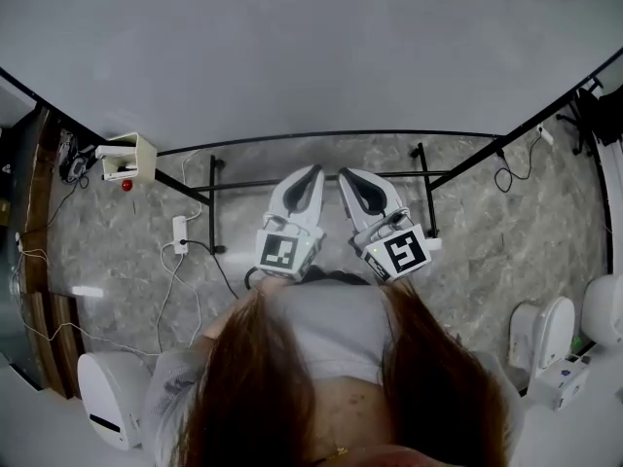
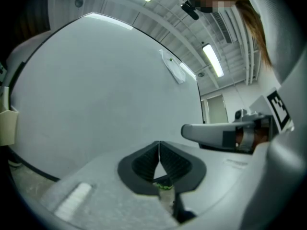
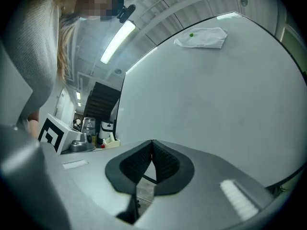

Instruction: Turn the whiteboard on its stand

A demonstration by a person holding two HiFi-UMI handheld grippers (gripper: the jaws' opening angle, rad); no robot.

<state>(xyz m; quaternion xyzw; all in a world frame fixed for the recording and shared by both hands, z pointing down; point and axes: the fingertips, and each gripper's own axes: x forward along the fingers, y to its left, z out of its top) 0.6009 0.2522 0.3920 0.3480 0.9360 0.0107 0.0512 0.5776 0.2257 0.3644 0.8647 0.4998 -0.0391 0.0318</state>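
The whiteboard is a big pale panel in a black frame, tilted and filling the top of the head view. Its black stand has legs on the marble floor below. My left gripper and right gripper are side by side, pointing at the board's lower edge. Both are shut with nothing between the jaws. In the left gripper view the left gripper faces the whiteboard, with the right gripper beside it. The right gripper also faces the whiteboard. Whether either touches the board is unclear.
A white sheet with a green dot is stuck on the board. A power strip with cables lies on the floor at the left, near a cream box. White machines stand at the lower left and right.
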